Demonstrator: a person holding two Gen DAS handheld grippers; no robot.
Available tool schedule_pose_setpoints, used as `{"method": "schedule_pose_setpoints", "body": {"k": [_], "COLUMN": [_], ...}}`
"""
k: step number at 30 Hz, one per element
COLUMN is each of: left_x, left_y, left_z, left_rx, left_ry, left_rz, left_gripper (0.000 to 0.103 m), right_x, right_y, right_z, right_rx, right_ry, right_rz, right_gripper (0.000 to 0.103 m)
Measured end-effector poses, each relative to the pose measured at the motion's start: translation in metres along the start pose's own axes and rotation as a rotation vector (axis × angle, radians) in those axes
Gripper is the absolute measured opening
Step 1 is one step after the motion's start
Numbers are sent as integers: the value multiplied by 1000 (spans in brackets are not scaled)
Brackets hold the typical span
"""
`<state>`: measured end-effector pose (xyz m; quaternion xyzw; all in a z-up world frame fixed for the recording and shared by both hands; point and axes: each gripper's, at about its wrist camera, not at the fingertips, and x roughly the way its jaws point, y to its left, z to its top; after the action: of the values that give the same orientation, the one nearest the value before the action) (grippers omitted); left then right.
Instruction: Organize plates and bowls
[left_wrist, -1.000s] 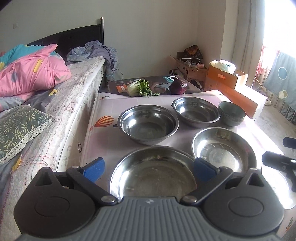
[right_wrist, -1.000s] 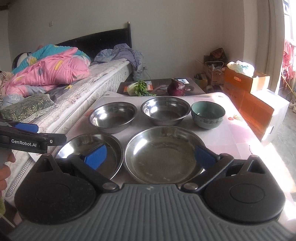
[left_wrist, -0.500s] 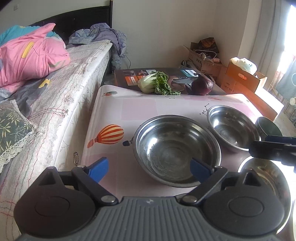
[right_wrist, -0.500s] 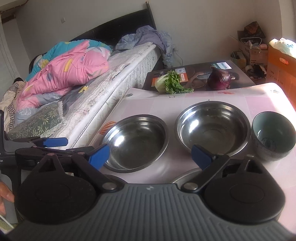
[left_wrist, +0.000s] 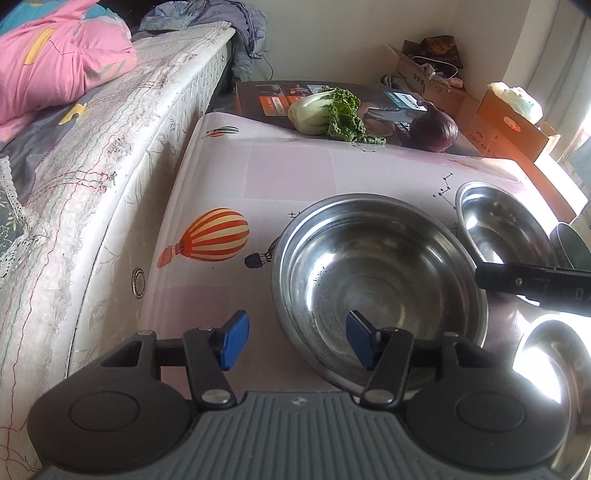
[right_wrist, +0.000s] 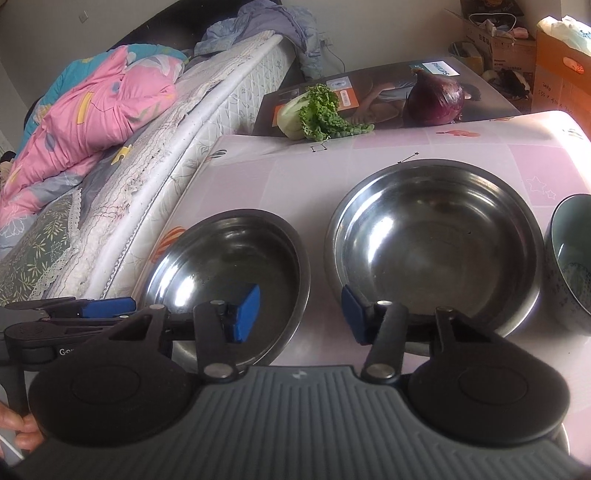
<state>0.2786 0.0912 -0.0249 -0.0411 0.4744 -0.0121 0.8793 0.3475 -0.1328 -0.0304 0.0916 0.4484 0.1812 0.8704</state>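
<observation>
Closing, nothing gripped — left gripper (left_wrist: 295, 341), right gripper (right_wrist: 300, 314); steel bowls (right_wrist: 432, 236) upright, mouths up.

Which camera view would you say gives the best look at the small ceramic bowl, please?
The right wrist view shows the ceramic bowl best: its teal inside and speckled outer wall are lit at the frame's right edge, though cut off there. The left wrist view catches only a dark sliver of it behind the right gripper's finger.
</observation>
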Motion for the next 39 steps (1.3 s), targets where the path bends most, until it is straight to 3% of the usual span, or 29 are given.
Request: {"method": "schedule_pose_setpoints", "body": {"k": [1,4,7,11,23,31,39], "left_x": [2,7,11,12,-2,4,7], "left_y": [-1,0,1,3,28,26,24], "left_z": [0,1,1,1,-8,-6,-5], "left_rx": [0,-10,-26,-34,-63,-34,-30], "left_ry": [2,18,31,37,50,65,81], "left_rz": [7,3,-7,0,-7,5,-23], "left_gripper": [56,34,26,18,18,39,34], "right_x": [1,3,5,10,5,13,24], "right_y": [0,-2,-4,-1,20,22,29], "right_z": [0,3,5,4,-13,-9,-5], "right_rx": [-5,1,10,9,-18,-11,-15], "right_ry": [-2,0,10,39,101,104,115], "right_rz": [-5,-2,8,24,85,59,48], "right_gripper": [42,29,19,15,14,16,15]}}
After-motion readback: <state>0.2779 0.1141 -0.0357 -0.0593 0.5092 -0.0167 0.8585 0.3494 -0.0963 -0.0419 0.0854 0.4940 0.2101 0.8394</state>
